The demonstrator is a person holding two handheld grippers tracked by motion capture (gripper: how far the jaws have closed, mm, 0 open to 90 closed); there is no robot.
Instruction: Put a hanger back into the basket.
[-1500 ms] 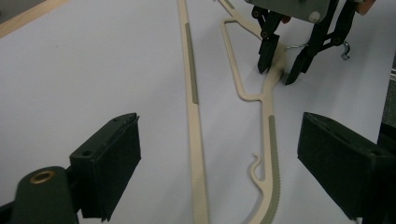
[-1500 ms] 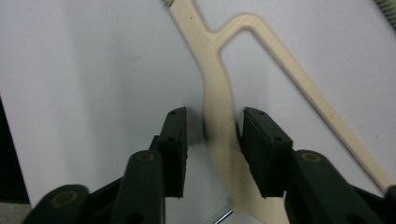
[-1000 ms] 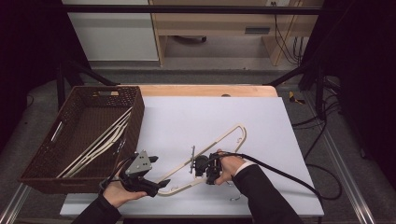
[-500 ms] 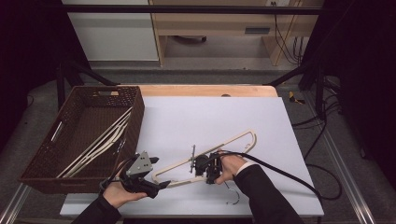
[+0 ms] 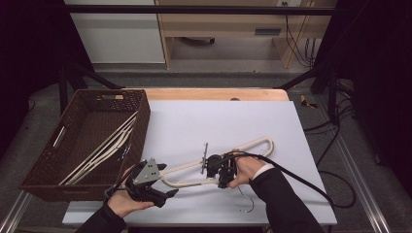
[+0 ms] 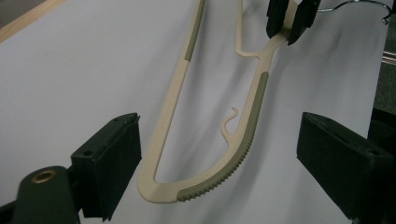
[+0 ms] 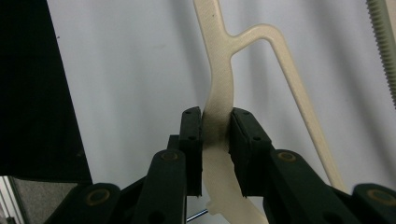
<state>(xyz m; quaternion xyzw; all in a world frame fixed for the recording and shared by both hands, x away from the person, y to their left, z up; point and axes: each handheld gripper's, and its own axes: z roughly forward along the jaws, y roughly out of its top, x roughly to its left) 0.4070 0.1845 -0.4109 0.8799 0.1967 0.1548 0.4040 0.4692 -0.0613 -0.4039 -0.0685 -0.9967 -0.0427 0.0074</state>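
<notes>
On the white table (image 5: 194, 121), at nine o'clock, I see a brown wicker basket (image 5: 43, 170) holding cream hangers (image 5: 104, 145). Centre: a smooth cream plastic hanger (image 5: 189, 180), ribbed grey shoulders, clamped by my right gripper (image 7: 215, 140); left gripper (image 6: 219, 154) gapes around its end.

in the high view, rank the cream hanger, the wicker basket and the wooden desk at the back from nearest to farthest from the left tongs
1. Cream hanger, its curved end beside the left tongs.
2. Wicker basket, at the table's left edge.
3. Wooden desk, beyond the table at the back.
</notes>
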